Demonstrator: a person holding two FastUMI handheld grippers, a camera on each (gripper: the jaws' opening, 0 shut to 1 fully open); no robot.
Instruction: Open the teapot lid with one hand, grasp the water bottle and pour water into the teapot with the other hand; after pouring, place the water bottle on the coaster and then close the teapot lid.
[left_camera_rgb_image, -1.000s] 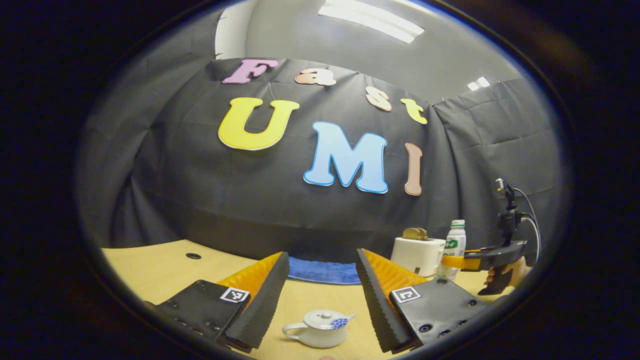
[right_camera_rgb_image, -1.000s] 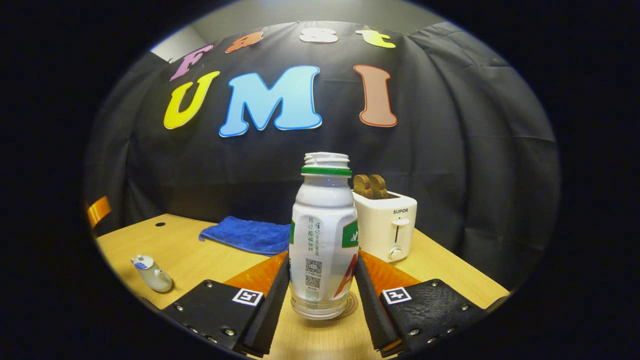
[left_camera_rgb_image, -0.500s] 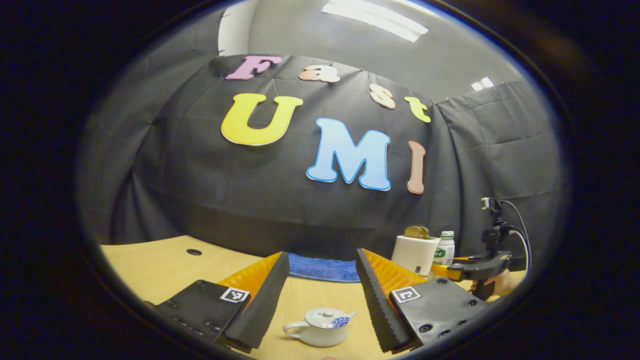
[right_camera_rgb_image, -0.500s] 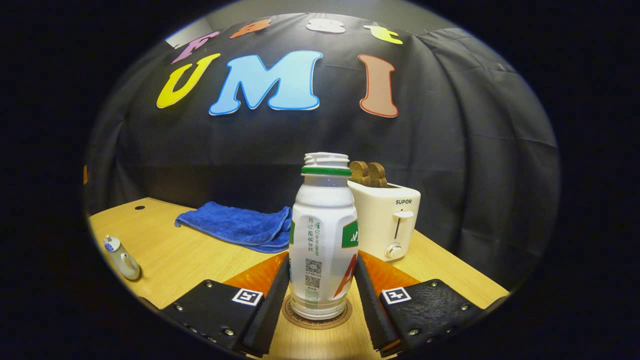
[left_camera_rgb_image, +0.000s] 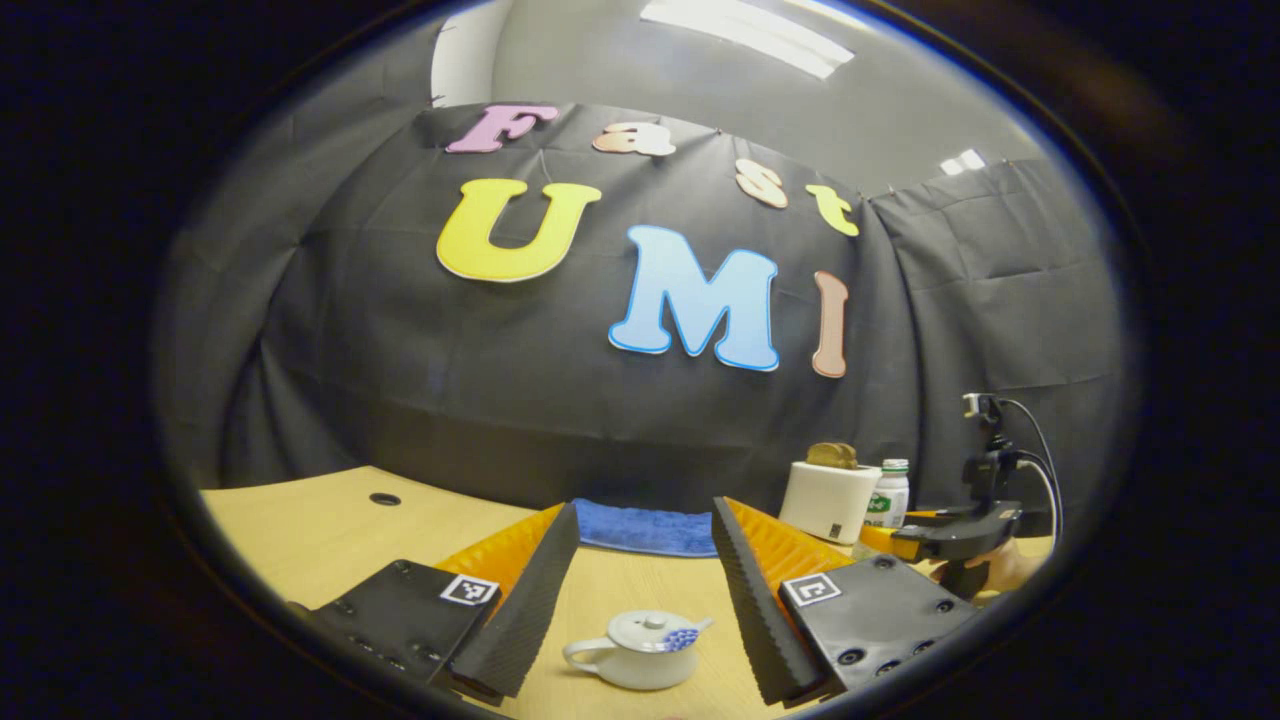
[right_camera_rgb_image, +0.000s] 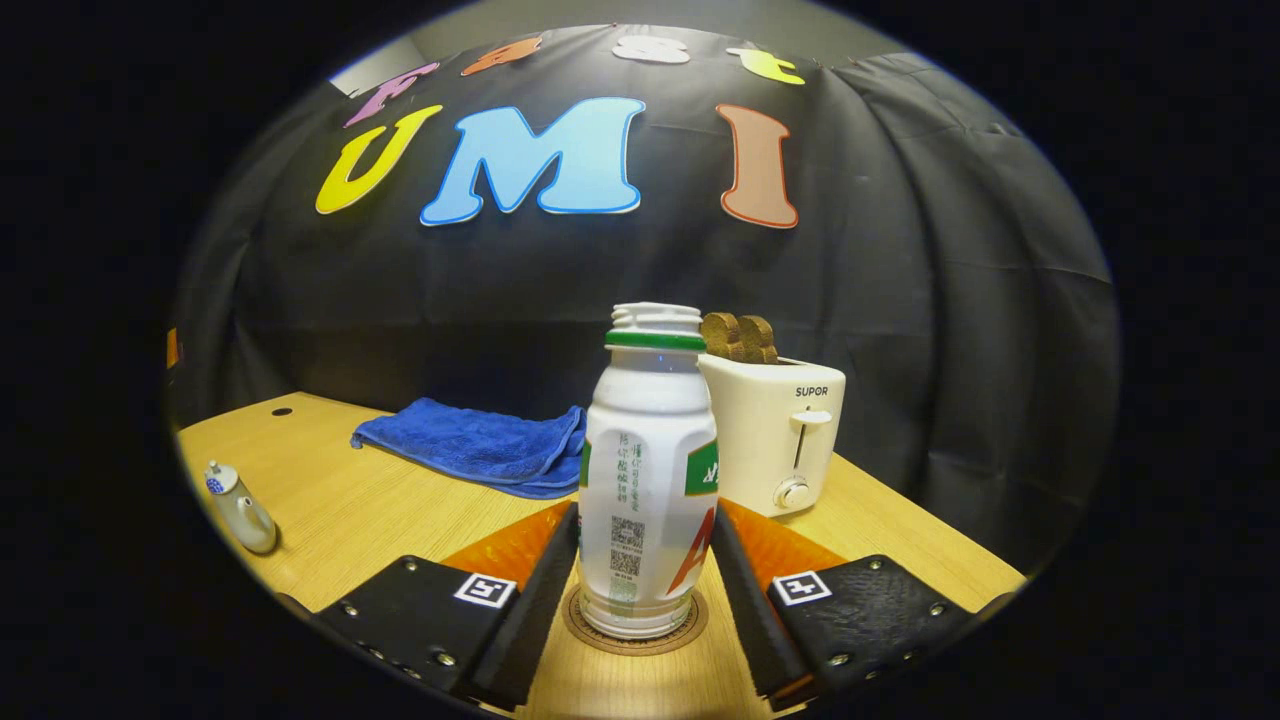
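Sitting on the table (left_camera_rgb_image: 300, 520) with its lid on, the teapot (left_camera_rgb_image: 638, 651) lies between the left hand-held gripper's (left_camera_rgb_image: 640, 585) parted fingers; rightward, the water bottle (right_camera_rgb_image: 648, 480) stands on the coaster (right_camera_rgb_image: 634, 632), the right hand-held gripper's (right_camera_rgb_image: 640, 570) fingers flanking it, contact unclear.

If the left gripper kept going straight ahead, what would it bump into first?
Probably the teapot: it sits on the table between the open fingers of the left gripper, a little ahead. Depth is hard to judge, so it might pass just above it.

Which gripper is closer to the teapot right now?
Left. The left gripper hangs just above the teapot, fingers open; the right gripper is far across the table, straddling the bottle on the coaster.
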